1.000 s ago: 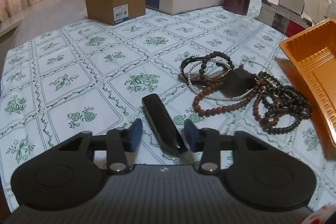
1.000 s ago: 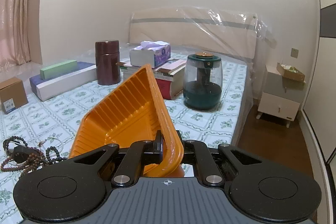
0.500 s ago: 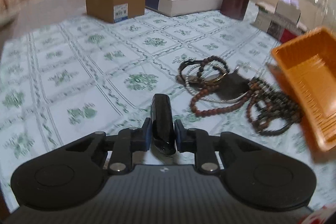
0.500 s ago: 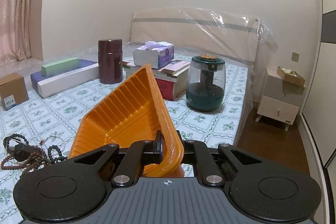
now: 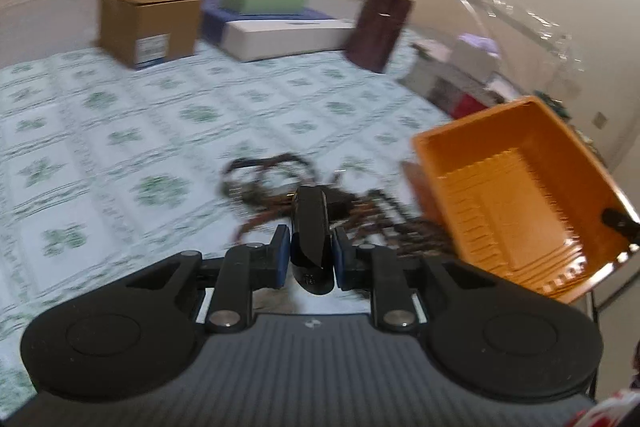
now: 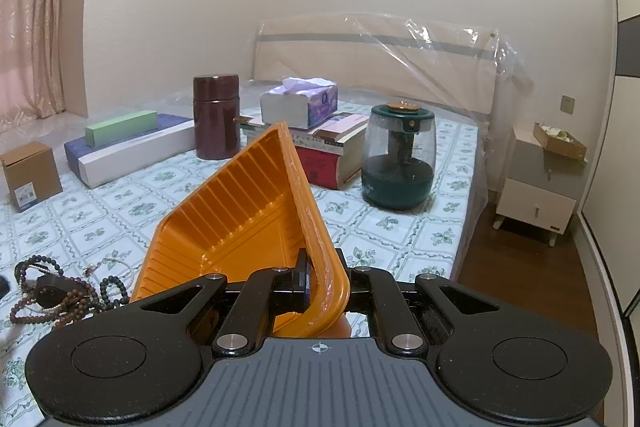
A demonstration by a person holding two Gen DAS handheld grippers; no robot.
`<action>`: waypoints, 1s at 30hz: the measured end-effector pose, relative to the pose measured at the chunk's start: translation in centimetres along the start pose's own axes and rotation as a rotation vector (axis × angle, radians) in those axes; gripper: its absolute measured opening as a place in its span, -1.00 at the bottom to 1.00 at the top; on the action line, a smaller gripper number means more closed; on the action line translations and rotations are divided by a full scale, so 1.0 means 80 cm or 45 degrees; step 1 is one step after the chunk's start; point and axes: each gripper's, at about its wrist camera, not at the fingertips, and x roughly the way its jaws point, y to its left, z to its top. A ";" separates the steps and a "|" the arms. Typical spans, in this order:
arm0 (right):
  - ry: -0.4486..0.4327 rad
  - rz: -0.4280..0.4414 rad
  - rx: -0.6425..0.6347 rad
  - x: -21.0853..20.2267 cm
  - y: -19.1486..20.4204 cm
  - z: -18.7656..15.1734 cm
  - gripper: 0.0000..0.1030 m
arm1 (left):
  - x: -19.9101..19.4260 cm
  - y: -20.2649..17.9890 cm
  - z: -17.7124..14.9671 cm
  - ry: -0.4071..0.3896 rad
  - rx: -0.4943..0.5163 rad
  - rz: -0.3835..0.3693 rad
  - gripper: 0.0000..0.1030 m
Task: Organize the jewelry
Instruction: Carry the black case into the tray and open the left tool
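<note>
My left gripper (image 5: 308, 251) is shut on a long black case (image 5: 311, 227), lifted off the patterned bedsheet. Behind it lies a tangle of bead bracelets and necklaces (image 5: 276, 187), blurred in the left wrist view and sharper (image 6: 60, 291) at the lower left of the right wrist view. The orange plastic tray (image 5: 516, 195) hangs tilted at the right, its hollow facing me. My right gripper (image 6: 320, 279) is shut on that tray's rim (image 6: 316, 227), holding it above the sheet.
At the back of the bed stand a cardboard box (image 5: 148, 23), a green box on flat blue and white boxes (image 5: 276, 27), a dark red canister (image 5: 380, 27), a tissue pack on books (image 6: 300, 103) and a green humidifier (image 6: 398, 155). A nightstand (image 6: 540, 183) stands past the bed's right edge.
My left gripper closed on the black case and lifted it off the sheet, swinging toward the orange tray. The right gripper and tray stayed where they were.
</note>
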 end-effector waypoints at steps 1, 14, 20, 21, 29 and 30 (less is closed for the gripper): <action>-0.001 0.000 -0.004 0.000 0.000 0.000 -0.83 | 0.005 -0.009 0.002 0.004 0.010 -0.023 -0.62; 0.008 0.002 0.014 0.001 0.000 -0.002 -0.83 | 0.068 -0.128 0.012 0.092 0.161 -0.348 -0.62; 0.019 0.005 0.025 0.003 -0.002 -0.003 -0.83 | 0.085 -0.158 -0.007 0.157 0.204 -0.407 -0.62; 0.020 0.006 0.025 0.003 -0.002 -0.003 -0.83 | 0.088 -0.160 -0.011 0.169 0.197 -0.420 -0.62; 0.022 0.006 0.030 0.004 -0.002 -0.004 -0.84 | 0.067 -0.137 -0.016 0.113 0.195 -0.339 -0.46; 0.023 0.006 0.030 0.004 -0.002 -0.004 -0.84 | 0.061 -0.128 -0.017 0.100 0.190 -0.306 -0.45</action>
